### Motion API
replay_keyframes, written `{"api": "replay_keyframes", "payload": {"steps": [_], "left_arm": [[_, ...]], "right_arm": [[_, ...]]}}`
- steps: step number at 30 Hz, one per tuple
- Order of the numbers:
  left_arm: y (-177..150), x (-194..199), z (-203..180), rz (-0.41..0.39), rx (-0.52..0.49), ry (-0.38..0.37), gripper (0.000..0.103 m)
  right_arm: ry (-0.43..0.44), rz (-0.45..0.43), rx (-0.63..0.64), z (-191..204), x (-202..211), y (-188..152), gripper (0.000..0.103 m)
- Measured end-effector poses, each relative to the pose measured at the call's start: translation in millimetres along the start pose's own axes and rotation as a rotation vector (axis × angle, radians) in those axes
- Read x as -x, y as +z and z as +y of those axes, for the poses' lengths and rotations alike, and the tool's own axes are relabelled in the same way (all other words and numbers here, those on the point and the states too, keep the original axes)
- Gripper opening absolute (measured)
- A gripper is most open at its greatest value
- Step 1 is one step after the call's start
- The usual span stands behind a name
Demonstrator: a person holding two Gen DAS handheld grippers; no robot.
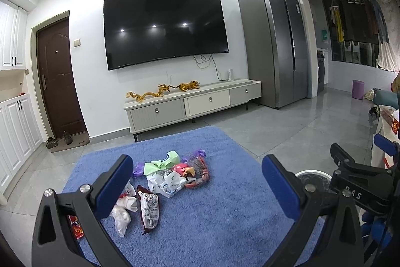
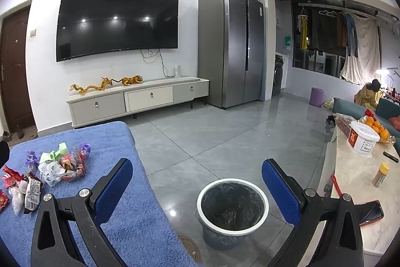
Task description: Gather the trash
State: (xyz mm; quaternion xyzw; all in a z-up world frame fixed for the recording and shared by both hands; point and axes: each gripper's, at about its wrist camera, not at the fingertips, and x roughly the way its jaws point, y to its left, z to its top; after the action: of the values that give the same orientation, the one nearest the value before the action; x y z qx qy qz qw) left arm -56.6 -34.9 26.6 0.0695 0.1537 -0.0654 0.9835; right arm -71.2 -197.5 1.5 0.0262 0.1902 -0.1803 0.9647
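Both grippers are spread wide and carry nothing: my left gripper (image 1: 197, 182) hangs above the blue rug (image 1: 225, 212), my right gripper (image 2: 197, 188) above the grey floor with the bin (image 2: 232, 207) showing between its fingers. I judge that collecting has not really begun; the bin looks empty apart from its dark liner, and the whole litter is still out on the rug.

The trash sits toward the rug's left side. Nearest my left gripper, close to the left edge, lie a brown snack wrapper (image 1: 150, 209) with a printed label and a crumpled white tissue (image 1: 122, 214), touching each other; a red packet (image 1: 76, 227) is half hidden behind my left finger. Further toward the rug's far edge is a tight heap: a white plastic bag (image 1: 165, 182), a green wrapper (image 1: 160, 163), a red and orange wrapper bundle (image 1: 197, 172) and a small purple wrapper (image 1: 137, 170).

My next move should be for the left gripper to drop onto the brown snack wrapper, since it lies flat and closest, and pinch it by an edge without catching rug pile. Then it has to travel right, past the rug's right edge, to the bin standing on the floor just beside that edge.

What could hinder me: my right gripper already occupies the space over the bin, so the two could meet there. The marble table (image 2: 360, 194) just right of the bin, with a phone (image 2: 370, 212) and bottle (image 2: 381, 174) on it, narrows the approach.
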Motion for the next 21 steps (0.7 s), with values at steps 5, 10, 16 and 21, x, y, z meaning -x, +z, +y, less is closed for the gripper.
{"api": "replay_keyframes", "payload": {"steps": [5, 10, 16, 21], "left_arm": [[0, 1, 1, 0.011, 0.004, -0.011, 0.103], [2, 2, 3, 0.022, 0.014, -0.01, 0.103], [3, 6, 2, 0.015, 0.012, -0.002, 0.103], [4, 11, -2, -0.003, 0.0, 0.013, 0.103]], "right_arm": [[-0.01, -0.011, -0.008, -2, 3, 1, 0.103], [-0.001, -0.013, -0.011, -4, 5, 4, 0.103], [-0.002, -0.007, -0.006, -3, 5, 3, 0.103], [0.003, -0.01, -0.01, -4, 7, 3, 0.103]]}}
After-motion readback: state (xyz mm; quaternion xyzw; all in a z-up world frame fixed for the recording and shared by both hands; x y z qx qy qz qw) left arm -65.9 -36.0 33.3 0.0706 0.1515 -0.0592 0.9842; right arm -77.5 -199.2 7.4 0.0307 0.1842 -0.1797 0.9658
